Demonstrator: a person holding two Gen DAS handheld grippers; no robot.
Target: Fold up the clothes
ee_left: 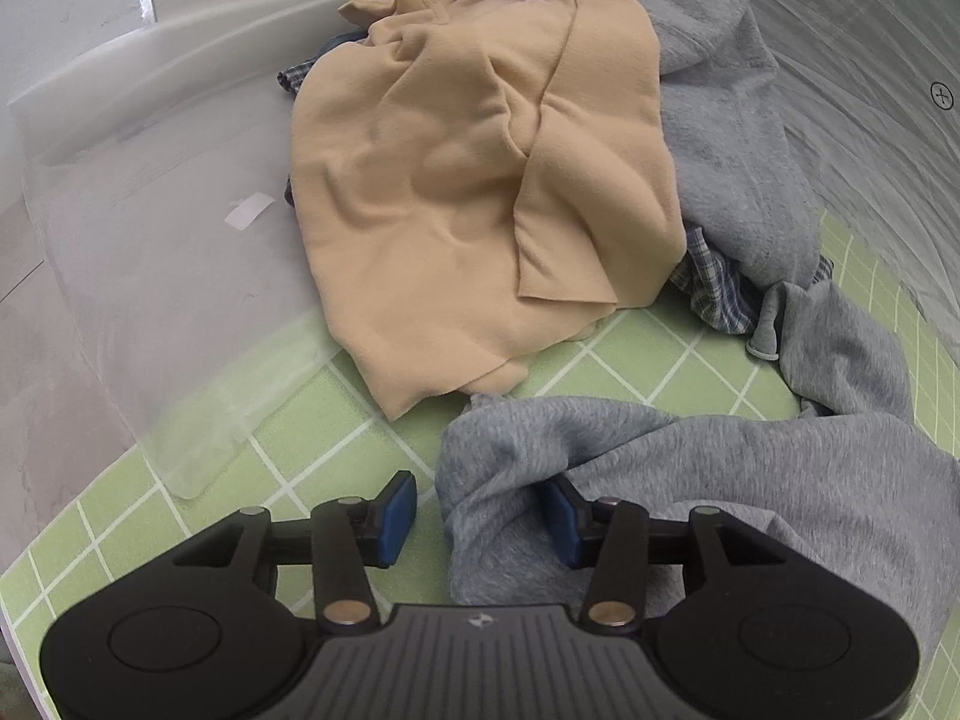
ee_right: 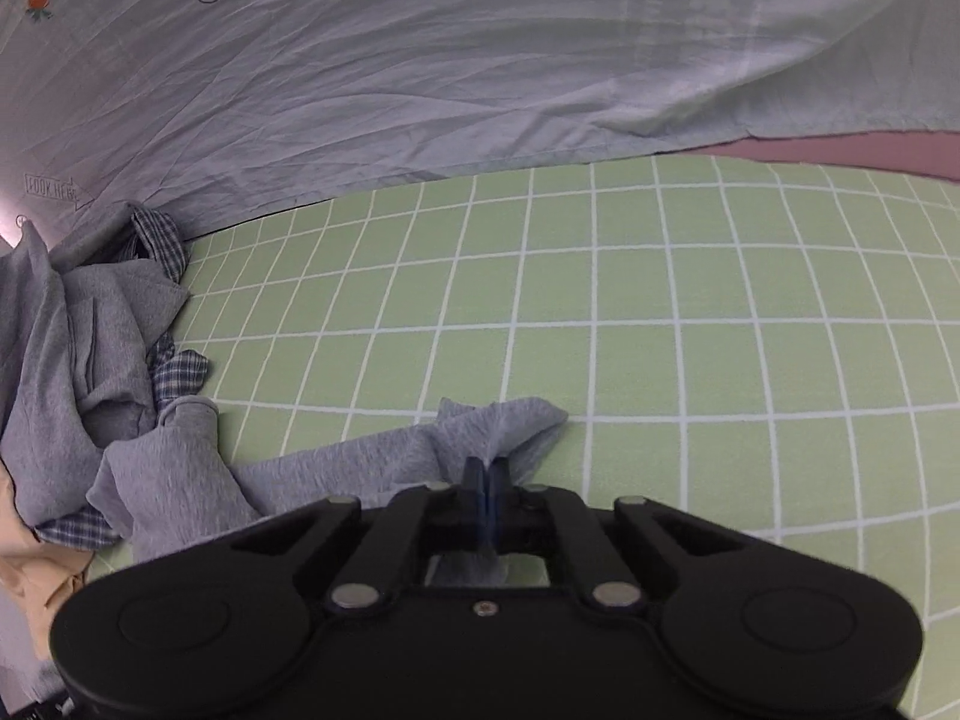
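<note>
The grey sweatshirt (ee_left: pixel 708 468) lies crumpled on the green checked mat (ee_right: pixel 660 312), one end tangled in the heap with the beige garment (ee_left: pixel 468 180) and a blue plaid shirt (ee_left: pixel 714 282). The right gripper (ee_right: pixel 487 474) has its jaws together, clamped on a bunched corner of the grey fabric and holding it out over the bare part of the mat. The left gripper (ee_left: pixel 480 516) has its jaws apart: grey cloth lies between them against the right-hand pad, but the other pad stands clear of it, so nothing is gripped there. The step in hand looks like pulling the sweatshirt free of the heap to spread it flat. Next, the left jaws probably need to close on a second edge so both hands can stretch it out.
</note>
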